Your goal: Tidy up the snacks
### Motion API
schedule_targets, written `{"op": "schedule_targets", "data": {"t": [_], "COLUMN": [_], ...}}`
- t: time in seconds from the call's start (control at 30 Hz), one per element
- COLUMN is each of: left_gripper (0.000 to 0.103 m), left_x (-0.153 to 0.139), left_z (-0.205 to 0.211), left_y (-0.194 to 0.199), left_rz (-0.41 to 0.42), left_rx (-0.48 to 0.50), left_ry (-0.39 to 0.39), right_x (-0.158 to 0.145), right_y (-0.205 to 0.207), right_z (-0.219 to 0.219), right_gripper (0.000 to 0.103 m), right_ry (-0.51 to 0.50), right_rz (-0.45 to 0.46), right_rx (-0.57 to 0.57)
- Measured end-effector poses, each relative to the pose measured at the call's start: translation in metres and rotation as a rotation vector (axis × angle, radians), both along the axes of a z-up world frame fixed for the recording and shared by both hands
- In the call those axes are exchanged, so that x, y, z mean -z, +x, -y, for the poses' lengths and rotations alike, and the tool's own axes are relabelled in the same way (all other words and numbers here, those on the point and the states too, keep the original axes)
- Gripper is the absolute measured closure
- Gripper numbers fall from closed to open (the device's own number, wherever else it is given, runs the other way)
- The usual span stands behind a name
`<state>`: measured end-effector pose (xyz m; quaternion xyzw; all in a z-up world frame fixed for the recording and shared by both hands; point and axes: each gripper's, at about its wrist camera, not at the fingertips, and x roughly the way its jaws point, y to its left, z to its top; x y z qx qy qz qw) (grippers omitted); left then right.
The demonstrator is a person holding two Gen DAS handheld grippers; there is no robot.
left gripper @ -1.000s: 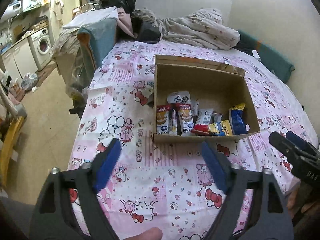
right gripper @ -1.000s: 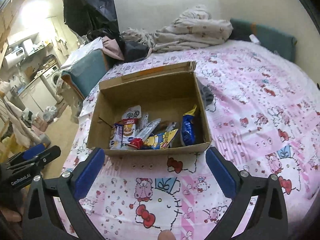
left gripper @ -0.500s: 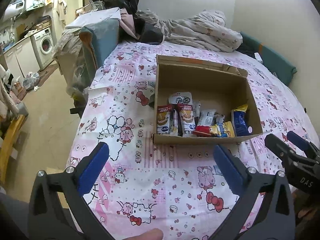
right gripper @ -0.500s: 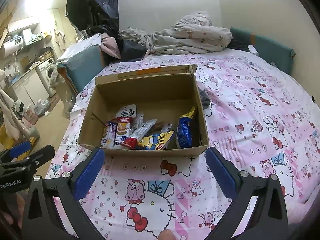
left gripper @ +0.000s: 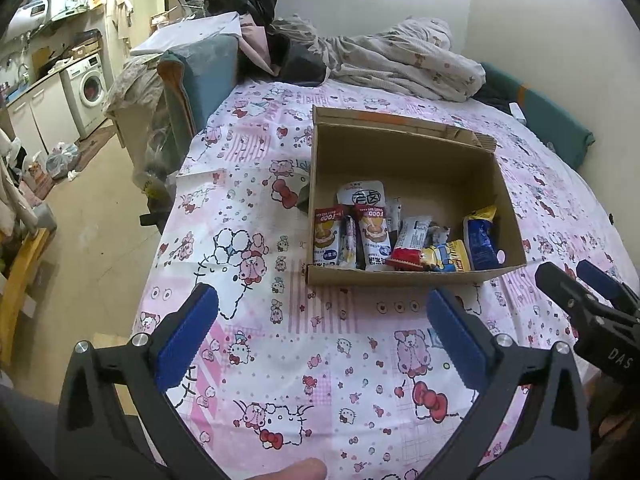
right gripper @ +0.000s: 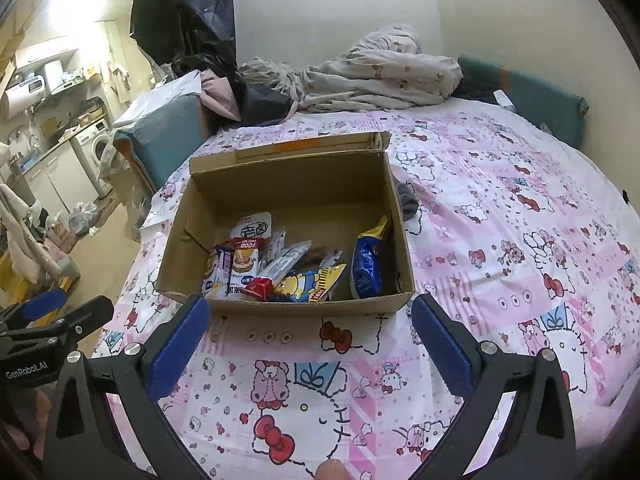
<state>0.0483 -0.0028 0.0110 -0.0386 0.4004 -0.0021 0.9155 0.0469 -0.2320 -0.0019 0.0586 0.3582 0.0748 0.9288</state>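
Pink cartoon-print bedsheet [left gripper: 248, 184] covers the bed, soft and slightly creased, with a rumpled beige quilt [left gripper: 404, 60] heaped at the far end. On the sheet sits an open cardboard box [left gripper: 404, 278], plain brown and rectangular, its flaps folded outward. Glossy snack packets [left gripper: 374, 236] lie in a loose pile along the box's near wall: two red-and-white cake wrappers, a white pouch behind them, a yellow cartoon bag and a blue crinkled packet [right gripper: 366, 266] leaning against the right wall.

Hovering above the sheet just short of the box, the left gripper [left gripper: 322, 336] has its jaws spread wide, the ridged blue pads holding nothing. Beside it, the right gripper [right gripper: 310, 340] is likewise wide apart and empty, near the box's front edge without touching it.
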Motion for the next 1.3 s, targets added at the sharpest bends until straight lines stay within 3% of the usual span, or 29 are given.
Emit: {"op": "schedule_targets", "data": {"t": [1.3], "left_gripper": [0.0], "left_x": [0.0004], "left_z": [-0.0034], "left_y": [0.0003], "left_rz": [-0.002], "left_rx": [-0.008], "left_ry": [-0.008], "right_x": [0.0038], "right_y": [0.0012], "right_z": [-0.0002], "right_gripper": [0.0], "right_ry": [-0.005], "right_rz": [-0.01], "right_rx": [0.006]}}
